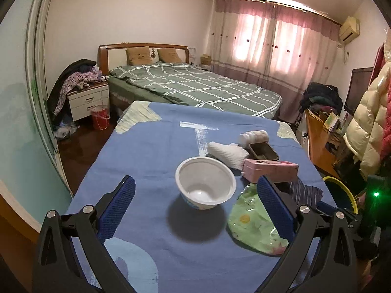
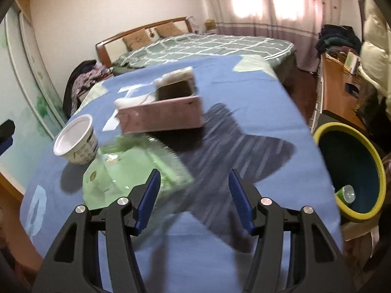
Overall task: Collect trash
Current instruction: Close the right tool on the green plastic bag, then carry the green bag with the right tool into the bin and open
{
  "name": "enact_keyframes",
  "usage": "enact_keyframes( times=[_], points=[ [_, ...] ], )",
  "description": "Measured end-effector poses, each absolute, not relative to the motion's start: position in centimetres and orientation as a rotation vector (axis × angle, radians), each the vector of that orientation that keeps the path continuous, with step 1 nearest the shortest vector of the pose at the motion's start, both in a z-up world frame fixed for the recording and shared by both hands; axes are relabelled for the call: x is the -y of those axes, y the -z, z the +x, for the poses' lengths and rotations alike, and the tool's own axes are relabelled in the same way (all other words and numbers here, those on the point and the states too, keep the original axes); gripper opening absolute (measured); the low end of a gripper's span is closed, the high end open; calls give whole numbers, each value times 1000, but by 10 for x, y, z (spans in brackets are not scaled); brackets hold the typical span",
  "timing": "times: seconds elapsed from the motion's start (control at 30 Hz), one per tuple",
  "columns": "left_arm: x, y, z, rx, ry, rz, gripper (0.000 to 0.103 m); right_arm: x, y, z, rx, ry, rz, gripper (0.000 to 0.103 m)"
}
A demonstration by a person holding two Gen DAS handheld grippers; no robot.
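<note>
well, from the left wrist view the left gripper (image 1: pixel 196 202) hangs over the blue tablecloth (image 1: pixel 146 161) with its blue-padded fingers (image 1: pixel 117 210) spread wide and nothing between them. right in the centre of the frame, in the gap ahead of the fingers, stands a white plastic cup (image 1: pixel 205 183), upright and empty. at lower right a green wrapper (image 1: pixel 254 224) lies flat, partly behind the right-hand finger. above it, right of centre, a pink box (image 1: pixel 271 169) lies on its side, with crumpled white tissue (image 1: pixel 227 153) touching its left end, a dark rectangular tin (image 1: pixel 264 151) just behind it, and a small white bottle (image 1: pixel 254 136) lying behind that. at the right edge, off the table, the yellow rim of a bin (image 1: pixel 342 188) shows. the upper half of the frame holds a bed (image 1: pixel 195 88) with a green checked cover.

over in the right wrist view, which is blurred, the right gripper (image 2: pixel 194 199) is low in the frame, its fingers also apart and holding nothing. its left finger overlaps the green wrapper (image 2: pixel 132 171), though i cannot tell whether it touches. the white cup (image 2: pixel 77 142) sits at left, tipped in the picture, and the pink box (image 2: pixel 161 116) is above centre. a dark striped star-shaped patch (image 2: pixel 232 146) lies on the cloth ahead of the fingers. at the right edge the yellow-rimmed bin (image 2: pixel 352 171) stands beside the table, a green bottle (image 2: pixel 345 193) lying inside it.
</note>
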State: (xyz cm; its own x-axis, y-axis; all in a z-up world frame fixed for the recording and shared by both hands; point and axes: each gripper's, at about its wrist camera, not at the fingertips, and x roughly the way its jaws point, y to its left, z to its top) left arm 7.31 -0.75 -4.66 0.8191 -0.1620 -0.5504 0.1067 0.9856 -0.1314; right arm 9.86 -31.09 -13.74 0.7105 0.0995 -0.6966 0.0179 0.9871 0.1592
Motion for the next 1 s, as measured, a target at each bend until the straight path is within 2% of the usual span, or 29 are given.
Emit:
enact_keyframes(
  times=[0.2, 0.3, 0.43, 0.5, 0.67, 1.0],
  points=[
    [11, 55, 75, -604, 140, -87, 98, 290, 151, 109, -835, -65, 127, 55],
    [12, 58, 75, -609, 139, -87, 98, 286, 155, 112, -851, -80, 135, 46],
    [16, 60, 77, -614, 139, -86, 98, 287, 156, 112, -852, -82, 141, 24],
    [18, 61, 77, -616, 140, -82, 98, 289, 155, 111, -850, -92, 157, 19],
    [22, 61, 77, -616, 139, -74, 98, 295, 152, 105, -835, -98, 192, 14],
    [26, 63, 76, -619, 144, -64, 98, 323, 131, 90, -758, -48, 229, 14]
  ],
)
